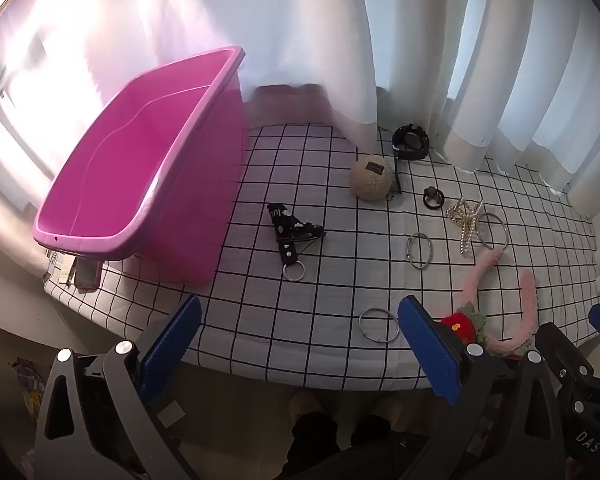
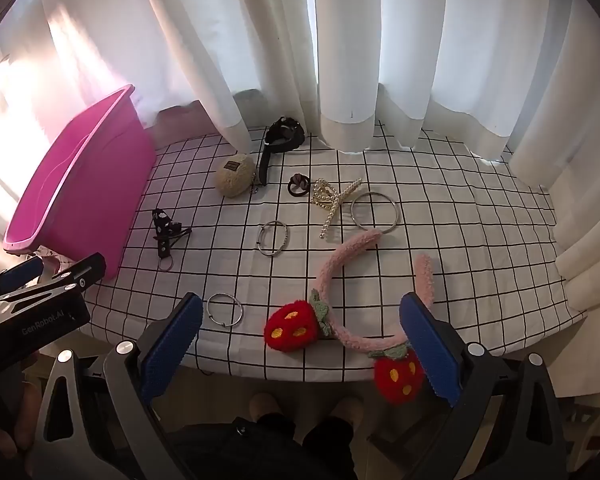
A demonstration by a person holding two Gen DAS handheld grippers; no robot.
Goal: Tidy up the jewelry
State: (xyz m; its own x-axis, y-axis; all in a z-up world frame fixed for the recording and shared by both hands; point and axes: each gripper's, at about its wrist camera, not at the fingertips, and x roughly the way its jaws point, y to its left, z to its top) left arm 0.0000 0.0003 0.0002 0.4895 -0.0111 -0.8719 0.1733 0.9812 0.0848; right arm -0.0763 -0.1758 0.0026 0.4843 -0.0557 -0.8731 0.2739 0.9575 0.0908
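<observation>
Both grippers hang over the near edge of the checked tablecloth (image 2: 440, 216), jaws spread wide and nothing in either: left gripper (image 1: 300, 344), right gripper (image 2: 302, 344). The jewelry's all loose on the cloth: pink strawberry headband (image 2: 340, 264) nearest, silver bangle (image 2: 225, 309) just left of it, pearl hair clip (image 2: 332, 200) and black watch (image 2: 283, 133) further back. Pink tub (image 1: 140, 160) sits on the left.

This looks like a room in a home: sheer white curtains (image 2: 348, 52) hang against a bright window behind a table spread with a black-gridded white cloth (image 2: 460, 240), and a pink plastic tub (image 1: 140, 160) stands on it.
</observation>
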